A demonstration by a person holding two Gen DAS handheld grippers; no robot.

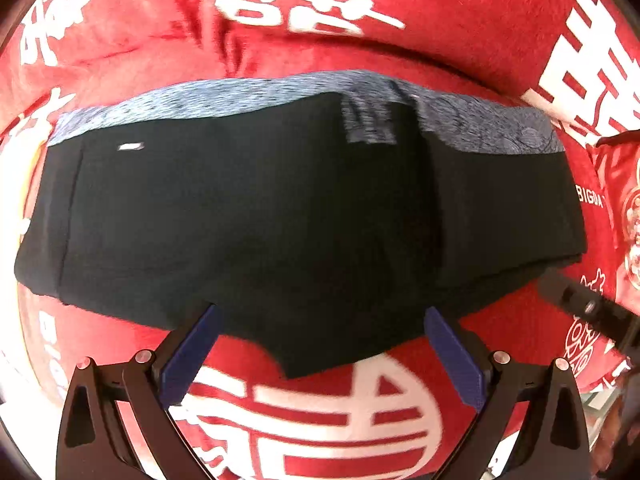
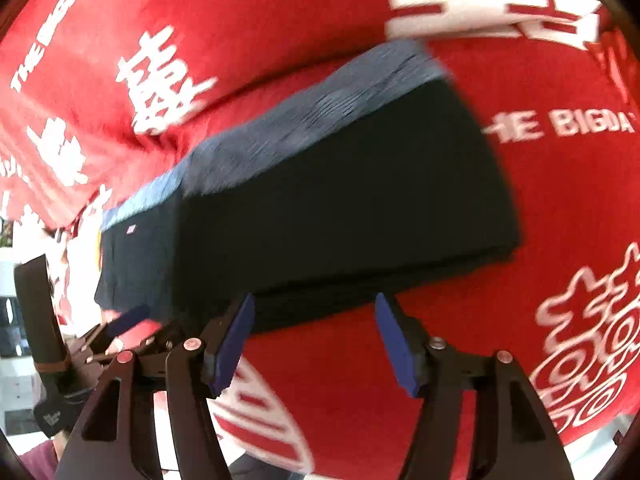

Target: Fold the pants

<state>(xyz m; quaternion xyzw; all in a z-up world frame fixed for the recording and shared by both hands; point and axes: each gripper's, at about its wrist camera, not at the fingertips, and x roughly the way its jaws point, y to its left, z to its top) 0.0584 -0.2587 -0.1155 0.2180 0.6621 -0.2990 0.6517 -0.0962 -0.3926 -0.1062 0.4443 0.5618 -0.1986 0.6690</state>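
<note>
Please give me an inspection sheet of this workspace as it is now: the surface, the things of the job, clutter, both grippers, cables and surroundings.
Surface: red cloth with white printed characters, wrinkled at the far side.
Job's things: black pants lying folded on the cloth, grey-blue waistband along the far edge; a small white tag near the waistband.
Clutter: nothing seen on the cloth.
Grippers: left gripper open, nothing between its blue pads, at the near edge of the pants; right gripper open, also holding nothing.
Cables: nothing seen.
Surroundings: in the right wrist view a gloved hand holds the left gripper at the left edge; the background there is too blurred to tell.
</note>
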